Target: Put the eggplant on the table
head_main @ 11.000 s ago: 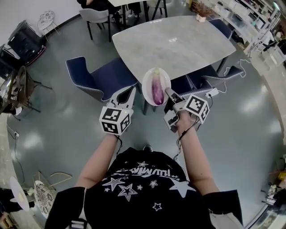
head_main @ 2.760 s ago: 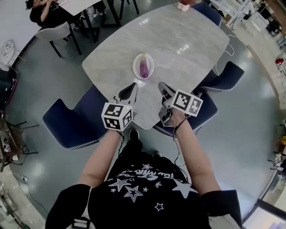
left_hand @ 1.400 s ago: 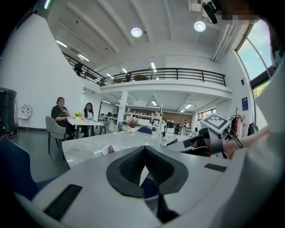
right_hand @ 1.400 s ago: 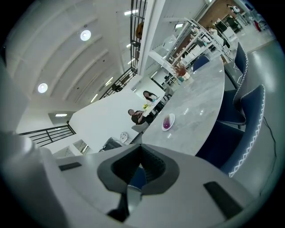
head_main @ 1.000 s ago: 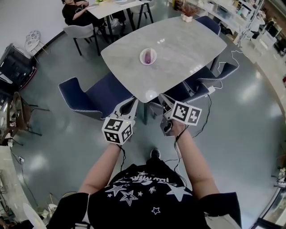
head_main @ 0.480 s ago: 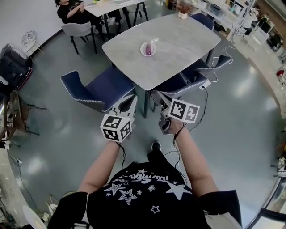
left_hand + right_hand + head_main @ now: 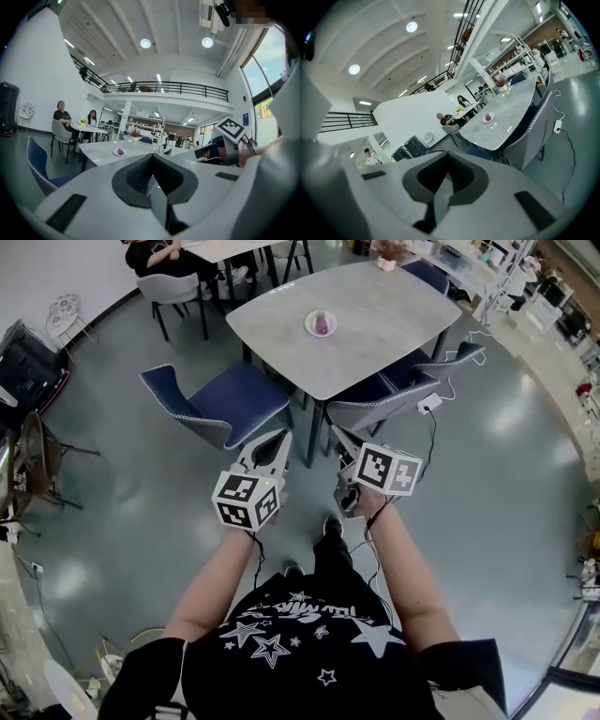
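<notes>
Head view: I stand well apart from the counter (image 7: 384, 306), left gripper (image 7: 273, 441) and right gripper (image 7: 341, 441) side by side above the floor, idle, I judge, because the eggplant (image 7: 322, 322) lies on its plate (image 7: 309, 327) there. Left gripper view: jaws clenched on nothing; the eggplant a small purple lump. Right gripper view: jaws likewise closed, empty.

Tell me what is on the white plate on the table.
A purple eggplant lies on the white plate, on the grey table. The plate surface beneath the eggplant is covered, and anything smaller is too distant to tell.
</notes>
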